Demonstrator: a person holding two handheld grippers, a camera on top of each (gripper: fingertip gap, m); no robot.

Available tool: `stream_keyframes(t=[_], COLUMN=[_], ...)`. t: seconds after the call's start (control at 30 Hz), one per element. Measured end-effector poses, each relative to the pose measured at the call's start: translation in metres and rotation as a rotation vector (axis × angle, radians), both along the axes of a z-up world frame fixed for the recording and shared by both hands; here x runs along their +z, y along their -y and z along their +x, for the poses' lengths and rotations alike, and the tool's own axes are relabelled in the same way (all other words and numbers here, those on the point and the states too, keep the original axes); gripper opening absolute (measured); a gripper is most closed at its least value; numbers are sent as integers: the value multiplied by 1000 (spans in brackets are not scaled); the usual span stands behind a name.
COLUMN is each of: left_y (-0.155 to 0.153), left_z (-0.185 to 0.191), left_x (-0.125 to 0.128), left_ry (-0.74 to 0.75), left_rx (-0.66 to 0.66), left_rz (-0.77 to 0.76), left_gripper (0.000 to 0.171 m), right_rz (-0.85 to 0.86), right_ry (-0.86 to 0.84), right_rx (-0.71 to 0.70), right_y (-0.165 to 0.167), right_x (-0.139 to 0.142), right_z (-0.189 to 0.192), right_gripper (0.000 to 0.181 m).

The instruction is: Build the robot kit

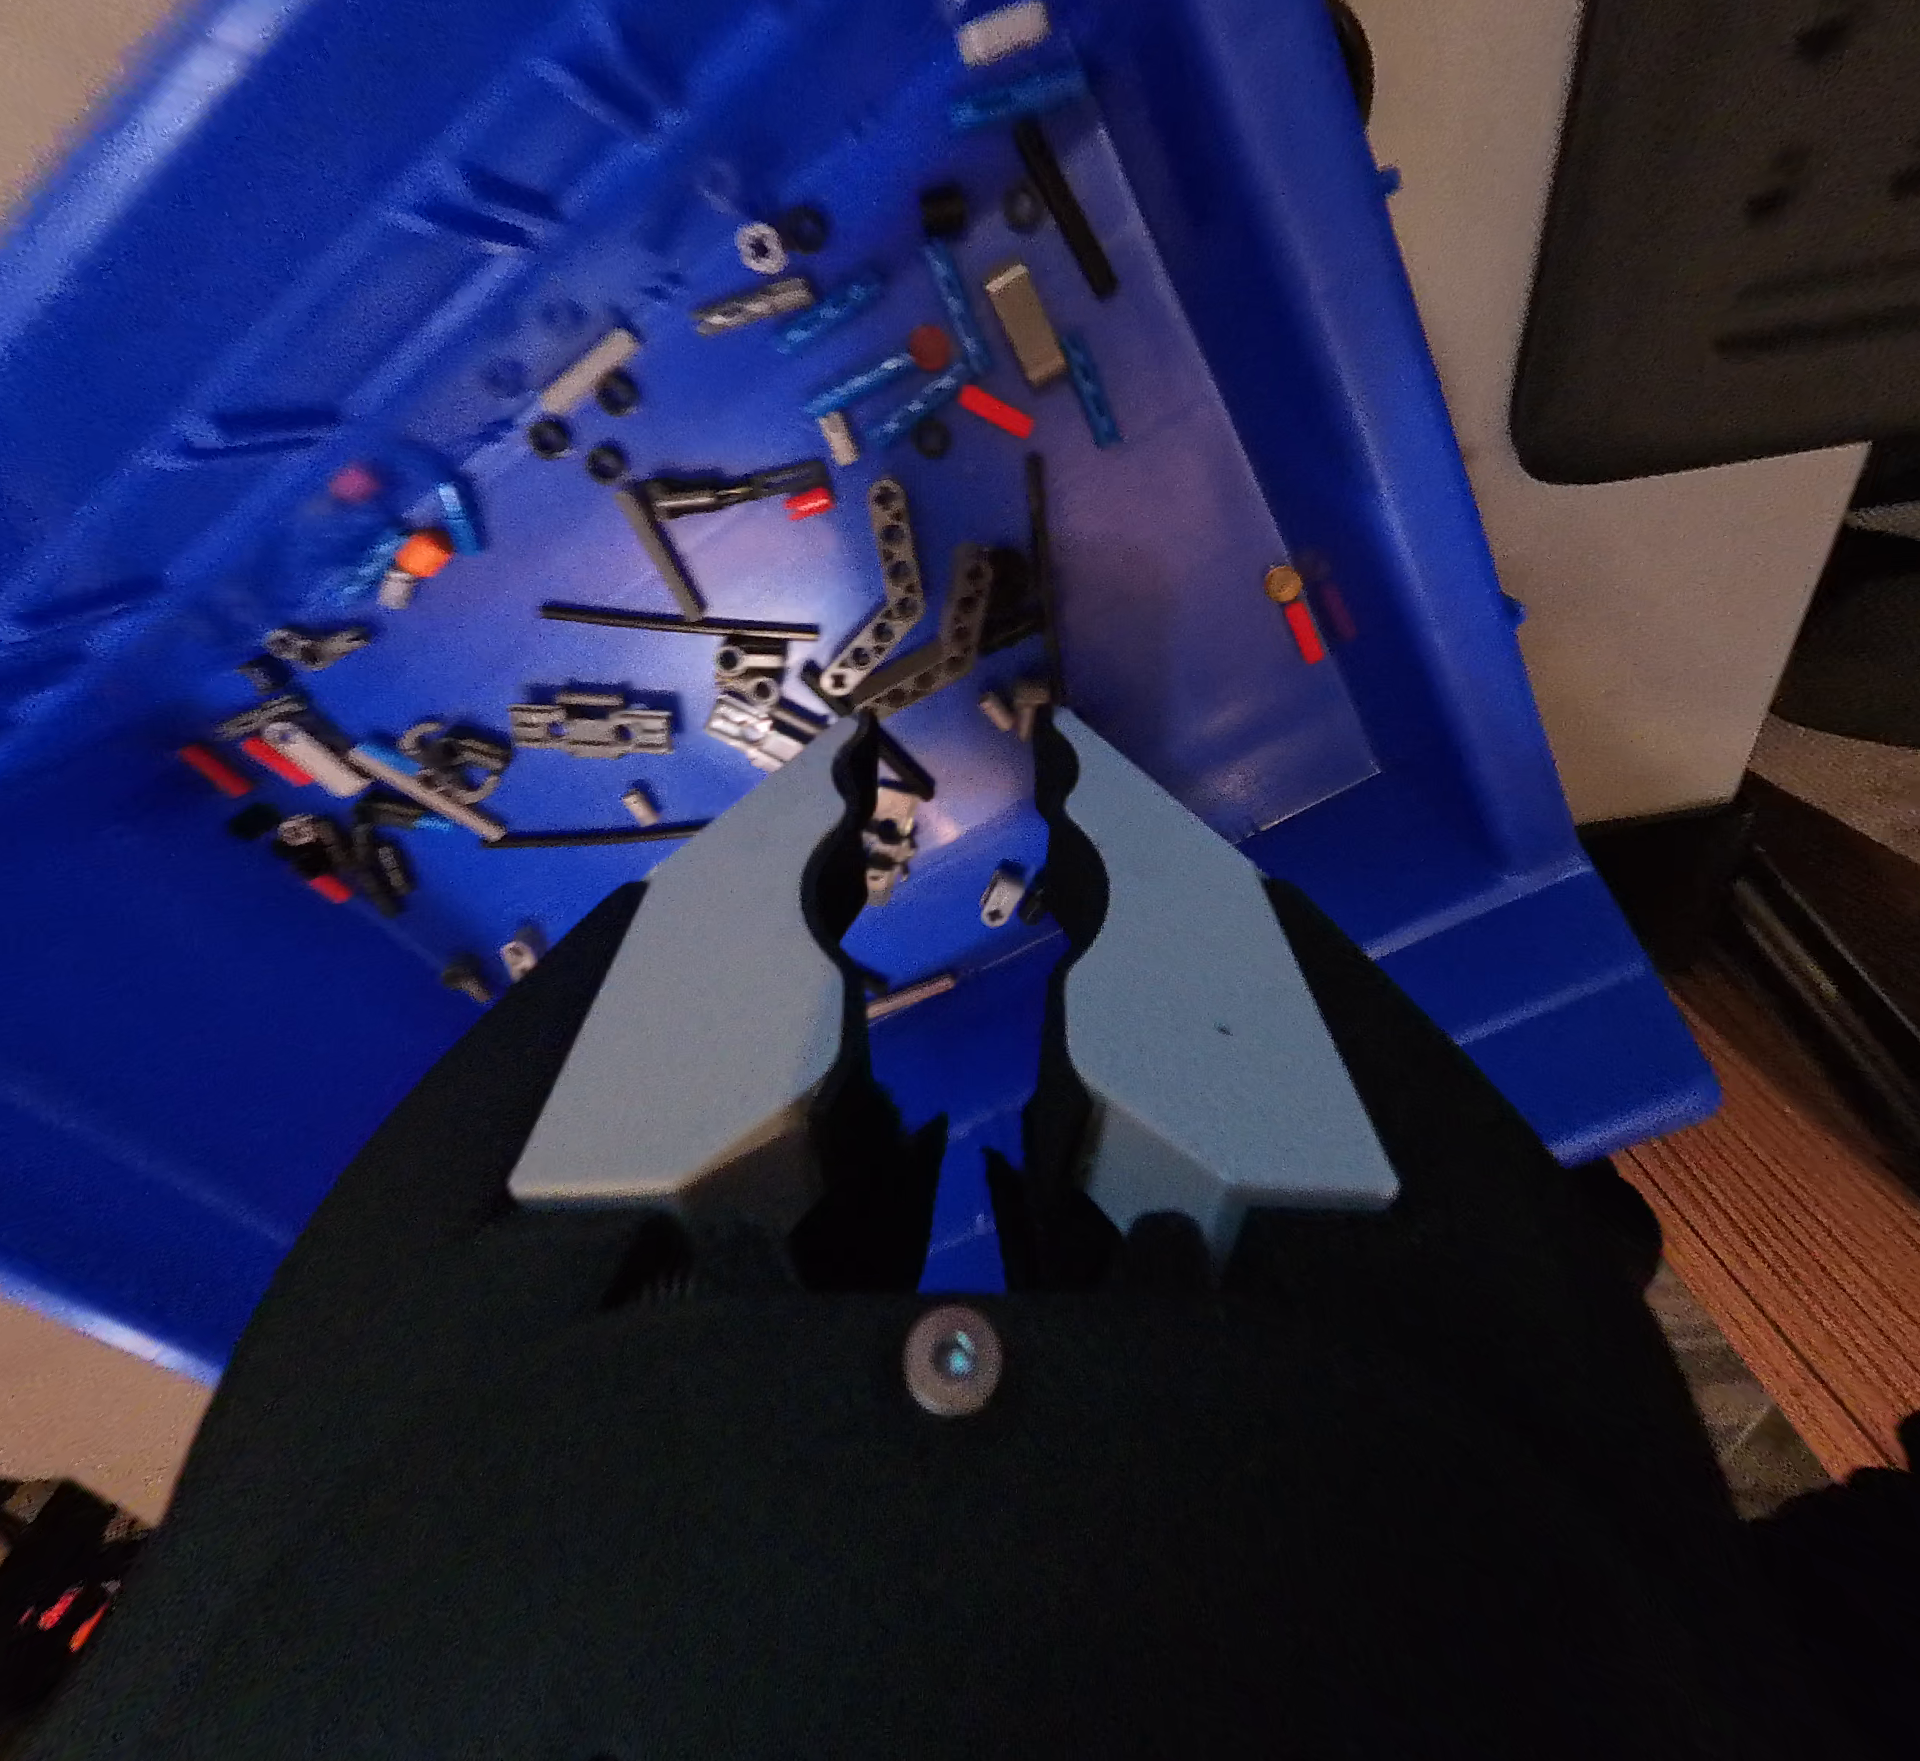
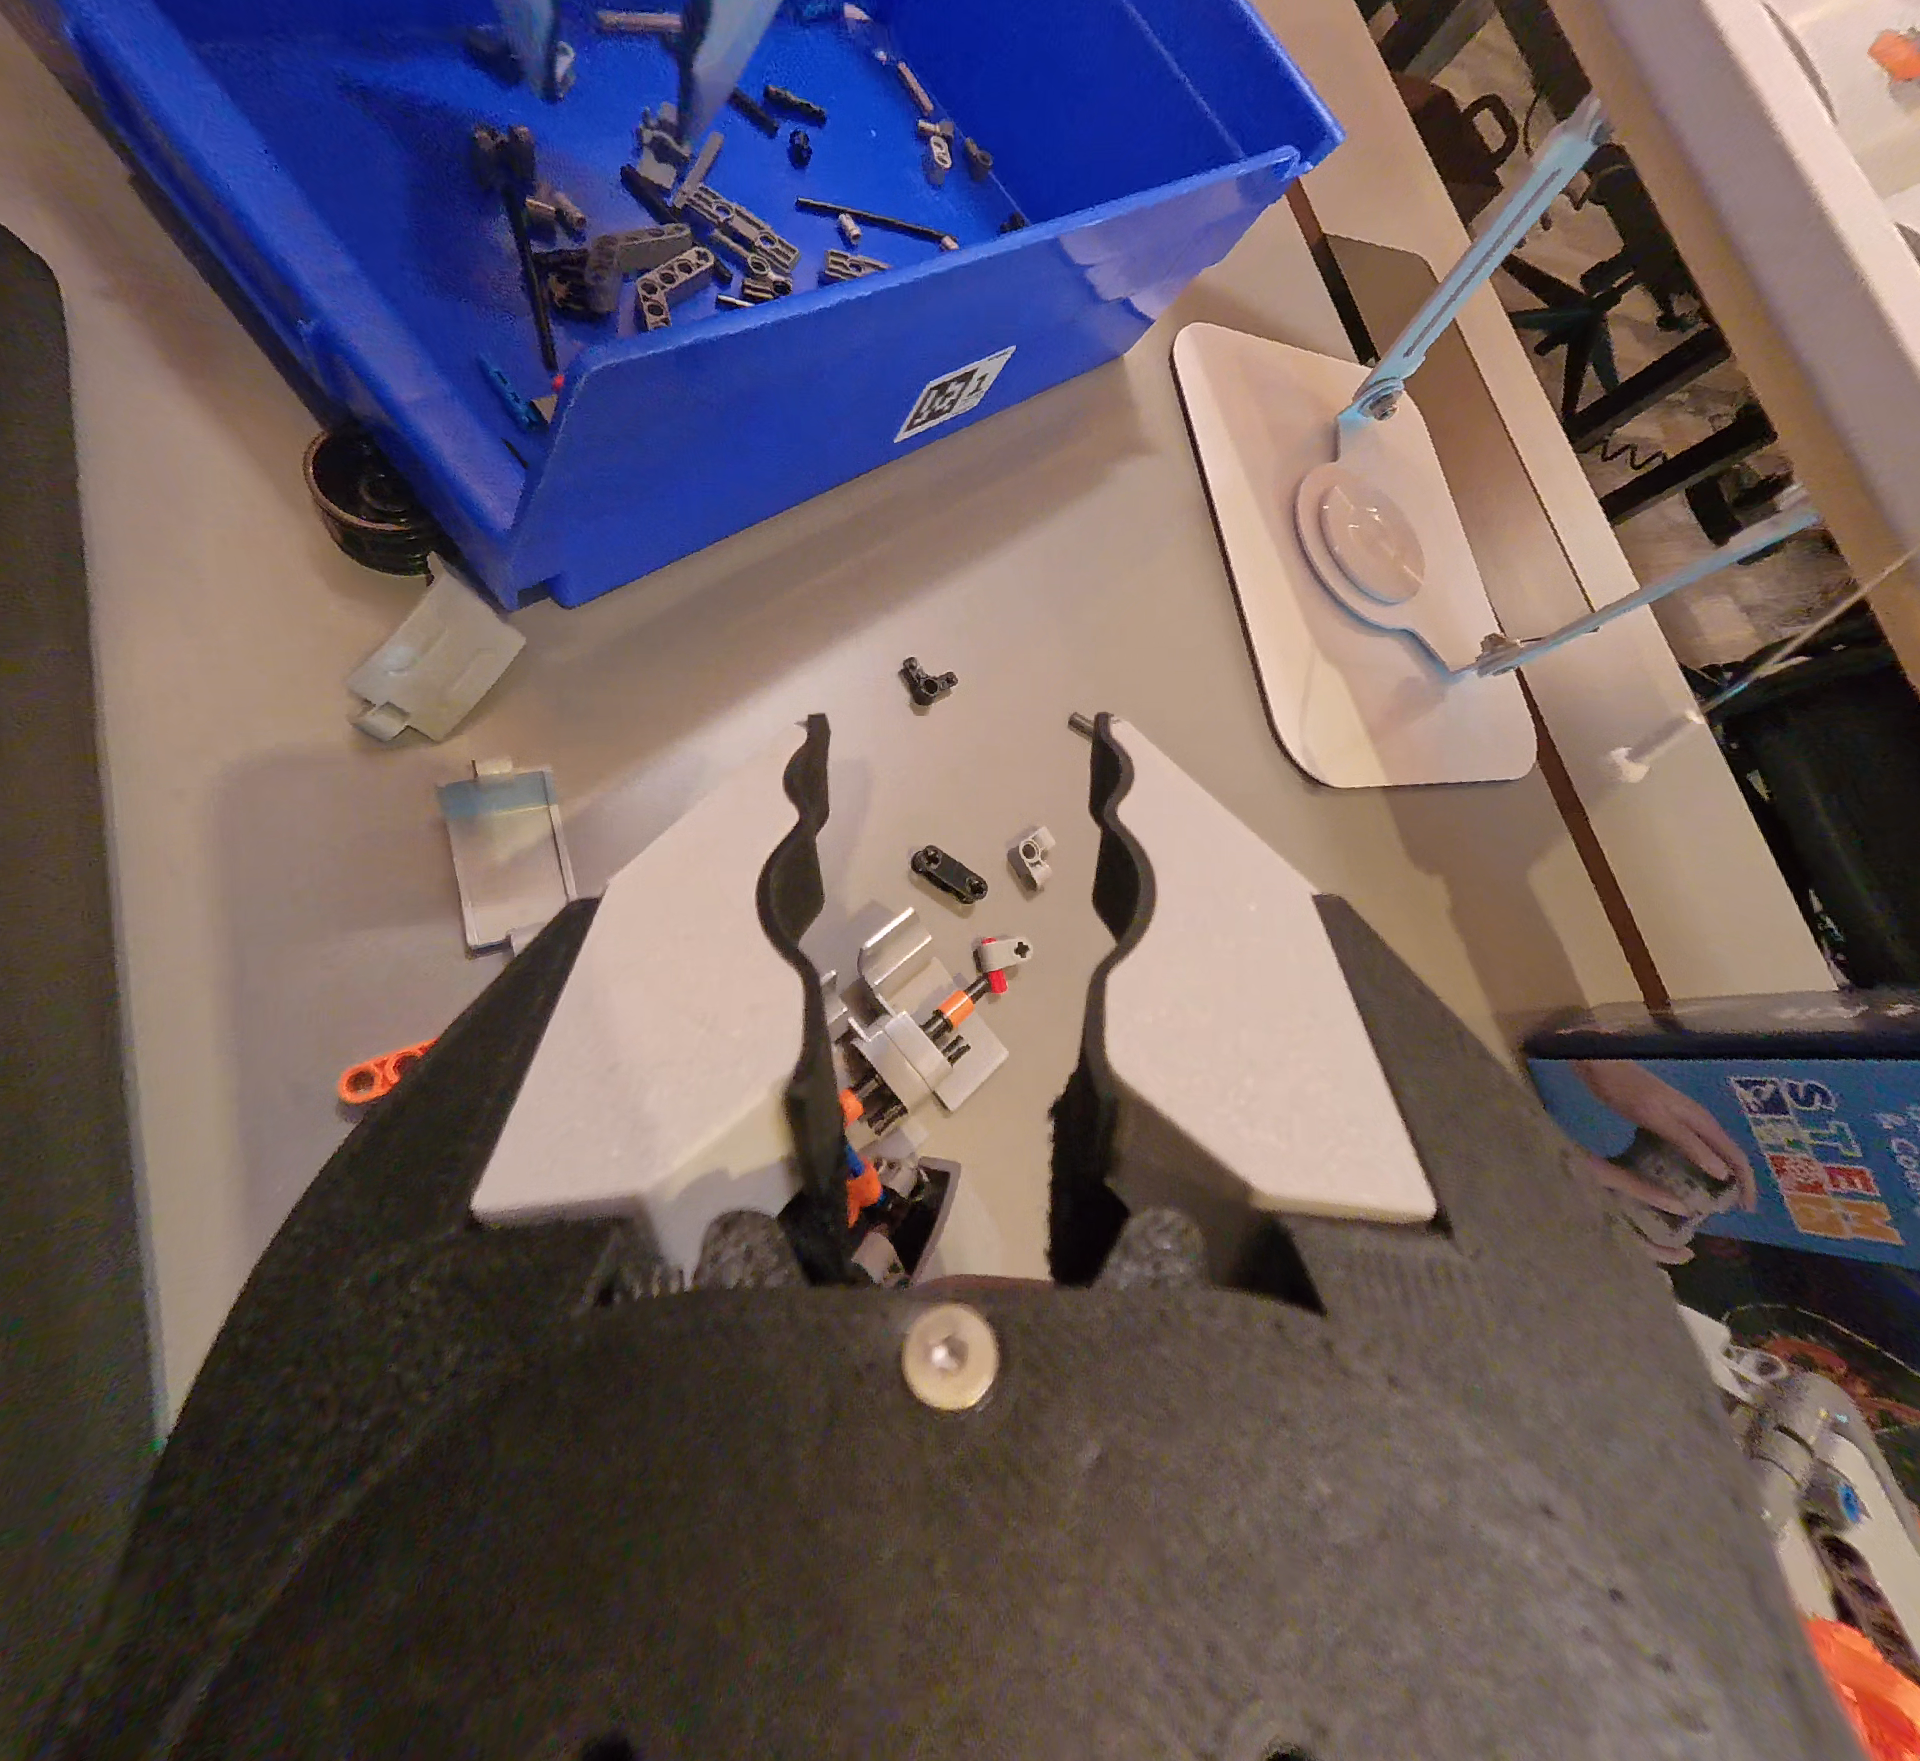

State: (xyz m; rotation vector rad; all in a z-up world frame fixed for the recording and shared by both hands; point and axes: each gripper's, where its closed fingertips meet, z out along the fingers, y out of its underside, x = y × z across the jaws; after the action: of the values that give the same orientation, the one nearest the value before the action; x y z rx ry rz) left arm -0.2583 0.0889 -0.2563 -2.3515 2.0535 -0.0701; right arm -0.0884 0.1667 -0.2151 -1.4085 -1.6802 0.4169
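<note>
Ahead of the left claw [image 1: 951, 724], the bin [image 1: 1351, 464] is glossy blue plastic holding matt plastic pieces [image 1: 883, 610]. The right claw [image 2: 956, 724] has smooth grey fingers [image 2: 1226, 984], a rough black body and a shiny metal screw [image 2: 949, 1356]; beneath it lies a smooth matt table [image 2: 987, 568].

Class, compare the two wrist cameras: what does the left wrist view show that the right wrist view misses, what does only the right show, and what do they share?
Only the left wrist view shows the red pieces in the bin. Only the right wrist view shows the grey and orange assembly below the open right hand-held gripper, the small black connector and the magnifier stand. Both show the blue bin of small parts and the open left hand-held gripper.
</note>
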Motion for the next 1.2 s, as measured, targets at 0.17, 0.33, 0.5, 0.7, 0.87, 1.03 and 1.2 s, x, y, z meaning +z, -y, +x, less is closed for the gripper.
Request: stream_keyframes(t=[0.17, 0.33, 0.5, 0.7, 0.87, 1.03, 1.2], left_y=[13, 16, -1, -9, -15, -19, -18], left_z=[2, 5, 12, 15, 14, 15, 18], left_x=[-28, -40, -38, -32, -39, -40, -38], left_ry=[7, 24, 91, 150, 126, 113, 140], left_rx=[8, 28, 100, 112, 116, 89, 84], left_rz=[-41, -59, 11, 72, 129, 190, 198], left_gripper=[23, 14, 18, 21, 26, 19, 0], right_rz=[0, 3, 5, 5, 6, 8, 11], right_ry=[4, -5, -6, -8, -5, -10, -12], right_rx=[7, 10, 9, 10, 10, 10, 11], right_y=[2, 3, 3, 3, 3, 3, 4], right_x=[-1, 2, 2, 3, 2, 3, 5], right_z=[-1, -1, 0, 0, 0, 0, 0], right_gripper=[49, 49, 49, 49, 49, 49, 49])
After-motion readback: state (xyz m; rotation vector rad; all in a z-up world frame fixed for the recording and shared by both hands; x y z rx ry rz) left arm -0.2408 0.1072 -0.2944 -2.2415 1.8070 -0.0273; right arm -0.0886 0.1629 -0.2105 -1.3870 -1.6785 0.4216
